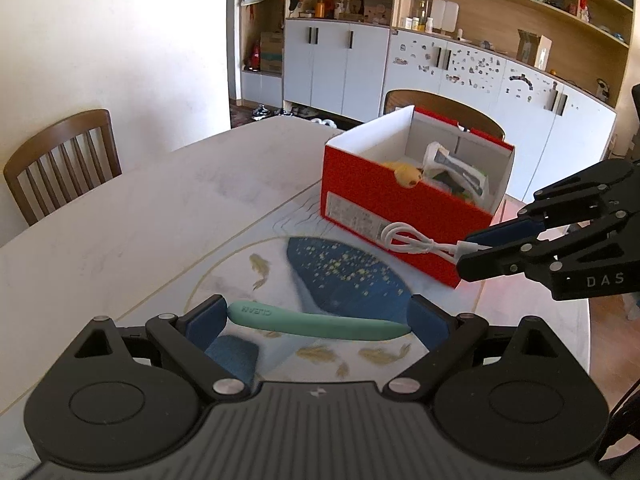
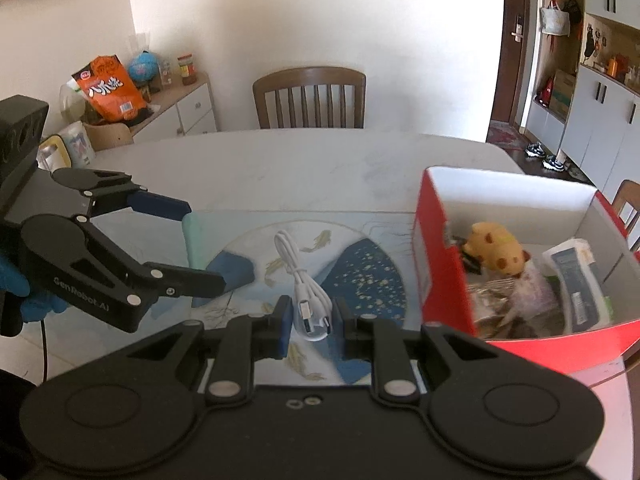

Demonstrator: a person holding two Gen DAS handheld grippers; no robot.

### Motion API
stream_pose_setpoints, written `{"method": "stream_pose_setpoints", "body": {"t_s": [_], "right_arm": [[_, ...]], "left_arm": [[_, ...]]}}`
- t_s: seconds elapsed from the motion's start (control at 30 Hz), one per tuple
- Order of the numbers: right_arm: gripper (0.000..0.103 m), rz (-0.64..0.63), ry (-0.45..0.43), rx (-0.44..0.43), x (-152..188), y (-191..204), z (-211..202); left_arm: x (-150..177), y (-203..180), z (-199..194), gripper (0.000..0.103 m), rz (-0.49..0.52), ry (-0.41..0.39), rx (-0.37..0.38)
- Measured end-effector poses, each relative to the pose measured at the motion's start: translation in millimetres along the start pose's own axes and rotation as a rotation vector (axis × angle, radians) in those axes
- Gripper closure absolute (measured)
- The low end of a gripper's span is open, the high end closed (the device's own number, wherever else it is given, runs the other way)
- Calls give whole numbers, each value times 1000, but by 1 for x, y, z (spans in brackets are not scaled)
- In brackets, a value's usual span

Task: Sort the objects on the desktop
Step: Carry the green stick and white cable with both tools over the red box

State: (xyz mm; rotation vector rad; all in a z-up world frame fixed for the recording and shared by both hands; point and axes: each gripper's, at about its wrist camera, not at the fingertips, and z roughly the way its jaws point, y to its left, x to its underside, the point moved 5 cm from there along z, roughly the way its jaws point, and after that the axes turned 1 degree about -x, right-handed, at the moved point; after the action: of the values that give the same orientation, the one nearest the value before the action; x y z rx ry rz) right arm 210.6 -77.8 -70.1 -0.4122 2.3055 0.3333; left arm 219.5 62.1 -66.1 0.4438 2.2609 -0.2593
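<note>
Left gripper (image 1: 316,322) — jaws wide, clasping a mint-green handle (image 1: 316,322) crosswise by its two ends between blue pads; the handle is smooth, matte, slightly curved, with raised lettering near one end, and is held clear of the table.

Right gripper (image 2: 310,320) — jaws drawn close, pinching a white USB cable (image 2: 310,300) at its bundled plug ends; the glossy, coiled loop hangs forward beyond the fingertips, above the mat. In the left wrist view this gripper holds the cable just in front of the box's labelled side.

Red cardboard box (image 2: 438,264) — open-topped, white inside, standing at the right of the mat. Contents: a yellow plush toy (image 2: 496,250), a white tube (image 2: 580,280), crinkled packets.

Placemat (image 1: 344,276) — glossy, printed with a deep-blue speckled shape and golden fish inside a pale circle.

Table (image 1: 140,208) — pale, marble-like, rounded edge.

Room: wooden slat-back chair (image 2: 310,98) against a white wall; white cabinets (image 1: 460,68) under open wooden shelving; a low sideboard bearing an orange bag (image 2: 110,88). A blue-gloved hand (image 2: 16,284) grips the left device.
</note>
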Motion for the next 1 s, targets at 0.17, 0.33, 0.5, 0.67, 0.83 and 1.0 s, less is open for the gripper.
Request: {"method": "stream_pose_setpoints", "body": {"t_s": [0.17, 0.33, 0.5, 0.67, 0.83, 1.0], "right_arm": [[83, 0, -17, -25, -2, -20, -17], [83, 0, -31, -36, -5, -40, -31], [83, 3, -42, -37, -7, -65, -43], [83, 9, -51, -33, -6, -91, -50], [83, 7, -58, -23, -6, -114, -55], [92, 1, -47, -11, -5, -132, -55]], "left_arm": [[-16, -21, -3, 6, 0, -18, -14], [-33, -43, -4, 6, 16, -32, -25], [-51, -65, 4, 6, 28, -43, -24], [-67, -88, 15, 6, 46, -54, -13], [-81, -108, 29, 6, 65, -57, 0], [-92, -124, 45, 6, 79, -56, 11]]}}
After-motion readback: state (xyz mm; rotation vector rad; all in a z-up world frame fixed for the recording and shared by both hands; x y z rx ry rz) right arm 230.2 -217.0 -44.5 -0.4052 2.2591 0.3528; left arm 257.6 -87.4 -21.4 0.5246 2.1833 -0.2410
